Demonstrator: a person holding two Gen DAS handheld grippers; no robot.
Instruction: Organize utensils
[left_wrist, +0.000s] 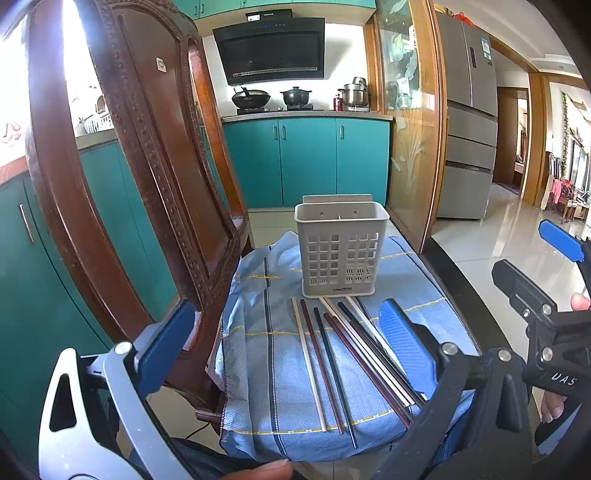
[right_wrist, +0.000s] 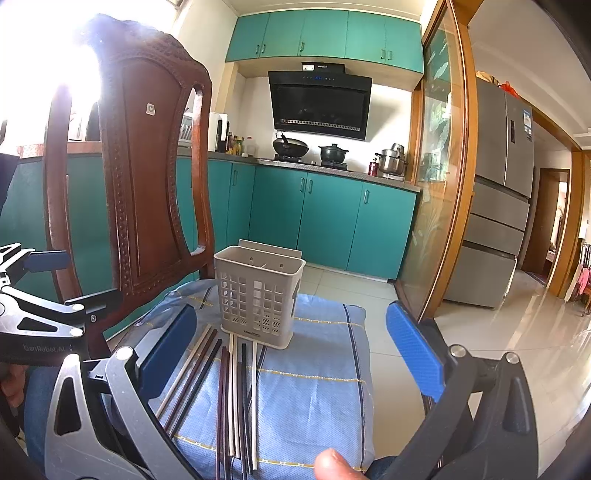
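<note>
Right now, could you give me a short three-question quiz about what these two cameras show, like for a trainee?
1. True or false: chopsticks already stand inside the grey holder.
2. The chopsticks lie on: A) bare wood B) blue cloth C) a plate.
3. Fill in: the left gripper and right gripper are both ____.

Key: 1 false, they lie flat in front of it; 2 B; 3 open.

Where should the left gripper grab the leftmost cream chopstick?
Probably mid-shaft on the cream chopstick, coming straight down with fingers straddling it crosswise. It lies flat on the blue cloth, apart from the dark red chopstick, so there is a gap for a finger.
</note>
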